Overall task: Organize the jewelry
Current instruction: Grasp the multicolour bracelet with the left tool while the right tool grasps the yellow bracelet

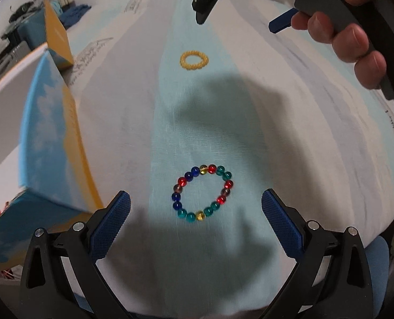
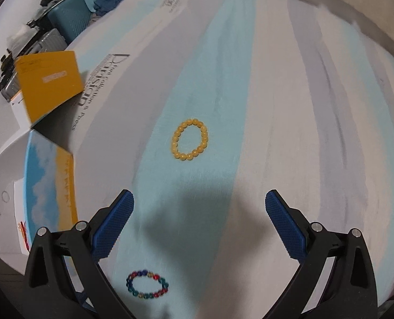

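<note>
**A:** Two grippers, both spread wide with nothing between the pads; the left gripper [image 1: 195, 202] hangs over the mixed bracelet [image 1: 202, 193], which sits flat in the gap between its blue fingers [image 1: 111, 220], touching neither; the right gripper [image 2: 199, 204] hangs over bare cloth, with the yellow bracelet [image 2: 190, 139] lying ahead of its tips, well apart from them.

**B:** where's all this sitting though?

**A:** on a striped cloth [image 1: 290, 138], pale blue and white bands; both bracelets are on the same blue band, yellow one farther out, mixed one nearer; in the right wrist view the mixed one shows low down, beside the left finger, kinda blurry.

**B:** and the box?

**A:** open box [image 2: 48, 183] off to the left of the cloth, sky-blue and yellow flaps up; can't tell what's inside; from the left wrist view a hand [image 1: 348, 34] is wrapped around the right gripper's handle up top; luggage [image 2: 69, 16] piled in the far-left background.
</note>
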Available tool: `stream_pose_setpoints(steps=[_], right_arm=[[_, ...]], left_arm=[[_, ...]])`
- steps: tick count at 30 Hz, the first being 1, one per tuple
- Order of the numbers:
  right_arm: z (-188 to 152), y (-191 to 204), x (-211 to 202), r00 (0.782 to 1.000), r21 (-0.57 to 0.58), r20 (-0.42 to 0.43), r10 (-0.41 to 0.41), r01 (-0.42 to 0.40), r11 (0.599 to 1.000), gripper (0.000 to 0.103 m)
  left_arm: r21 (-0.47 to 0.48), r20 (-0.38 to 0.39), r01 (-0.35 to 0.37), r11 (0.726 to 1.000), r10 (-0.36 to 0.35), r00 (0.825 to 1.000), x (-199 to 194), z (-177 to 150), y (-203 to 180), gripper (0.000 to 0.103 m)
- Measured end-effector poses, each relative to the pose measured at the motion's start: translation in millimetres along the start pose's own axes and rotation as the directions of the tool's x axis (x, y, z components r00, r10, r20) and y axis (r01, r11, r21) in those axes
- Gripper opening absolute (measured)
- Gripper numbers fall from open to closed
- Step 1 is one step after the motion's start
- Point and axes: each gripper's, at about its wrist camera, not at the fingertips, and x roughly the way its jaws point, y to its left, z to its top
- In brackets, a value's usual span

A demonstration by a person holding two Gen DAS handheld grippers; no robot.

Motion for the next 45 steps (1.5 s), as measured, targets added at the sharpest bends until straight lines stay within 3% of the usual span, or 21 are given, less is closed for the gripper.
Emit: stream_pose_setpoints(steps=[8,11,19,24,32,39,40,45], right_arm=[[16.8,-10.1,44.5,0.999,0.010,-0.017,-0.029,0.030,1.000,0.095],[20.5,-7.8,57.1,0.999,0.007,-0.033,-0.031,0.031,0.999,0.095],[37.4,10.0,93.8,0.997,-0.006,-0.073,-0.024,0.024,1.000,0.095],[47.5,14.0,117.9,0.994,-0.013,-0.103,-0.020,0.019,1.000,0.088],[50.0,15.0,139.7,0.993,-0.039,-0.119,-0.006,0.001,0.999,0.056],[46.9,19.2,139.7,0.994,-0.086,-0.105,0.002,-0.011,0.996,0.020],[47.1,20.2,139.6,0.995,-0.090,-0.104,0.002,-0.012,0.996,0.017],[46.2,19.2,134.5,0.996,-0.080,-0.090,0.006,-0.014,0.997,0.017]], left_arm=[[0.018,-0.013,-0.038,0.999,0.038,0.999,32.6,7.4,-5.4,0.095],[0.006,-0.034,-0.027,1.000,0.027,0.999,42.7,8.0,-7.6,0.088],[-0.012,-0.046,-0.023,1.000,0.023,0.999,62.0,12.9,-11.1,0.087],[-0.006,-0.051,-0.011,1.000,0.011,0.999,63.8,15.0,-13.3,0.072],[0.004,-0.072,0.007,1.000,-0.007,0.997,60.9,14.1,-14.5,0.045],[-0.004,-0.094,0.027,1.000,-0.027,0.995,59.0,14.7,-6.5,0.019],[-0.009,-0.098,0.039,0.999,-0.039,0.994,58.6,14.7,-4.9,0.009],[-0.021,-0.090,0.072,0.997,-0.073,0.993,54.0,15.0,1.8,0.009]])
